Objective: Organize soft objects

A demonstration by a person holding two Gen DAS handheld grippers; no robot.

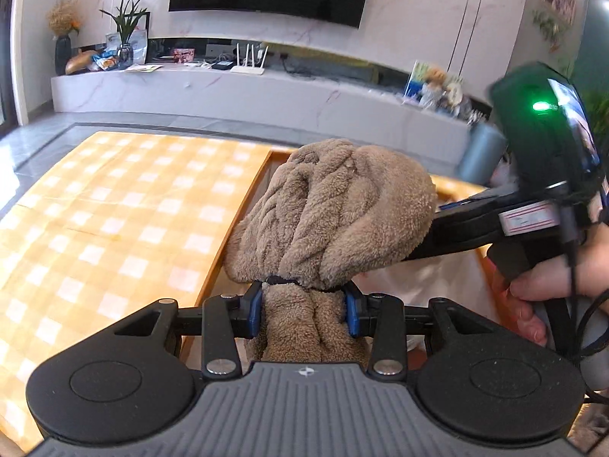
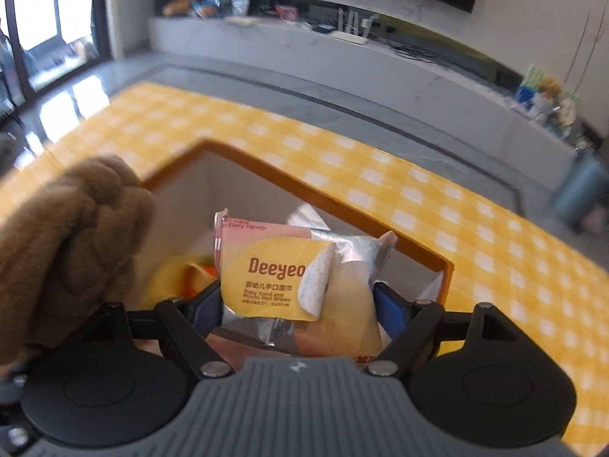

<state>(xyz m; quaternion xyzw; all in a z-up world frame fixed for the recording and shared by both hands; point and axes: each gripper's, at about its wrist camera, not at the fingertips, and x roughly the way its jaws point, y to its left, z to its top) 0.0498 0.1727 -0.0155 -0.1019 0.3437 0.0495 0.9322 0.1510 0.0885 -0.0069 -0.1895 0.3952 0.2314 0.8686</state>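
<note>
My left gripper (image 1: 303, 310) is shut on the narrow neck of a brown fleece bundle (image 1: 335, 213), whose rounded bulk rises above the blue pads. It hangs over the left rim of an orange-edged box (image 1: 243, 209). The same bundle (image 2: 72, 243) shows at the left of the right wrist view. My right gripper (image 2: 297, 304) is shut on a pack of wet wipes (image 2: 281, 274) with a yellow and pink label, held over the box's (image 2: 304, 194) white inside. The right-hand tool (image 1: 548, 175) and the hand holding it appear at the right of the left wrist view.
The box sits on a table with a yellow checked cloth (image 1: 106, 221). A yellow and orange soft item (image 2: 186, 274) lies inside the box. Beyond are a grey floor, a white TV console (image 1: 236, 91) and a blue-grey bin (image 2: 578, 190).
</note>
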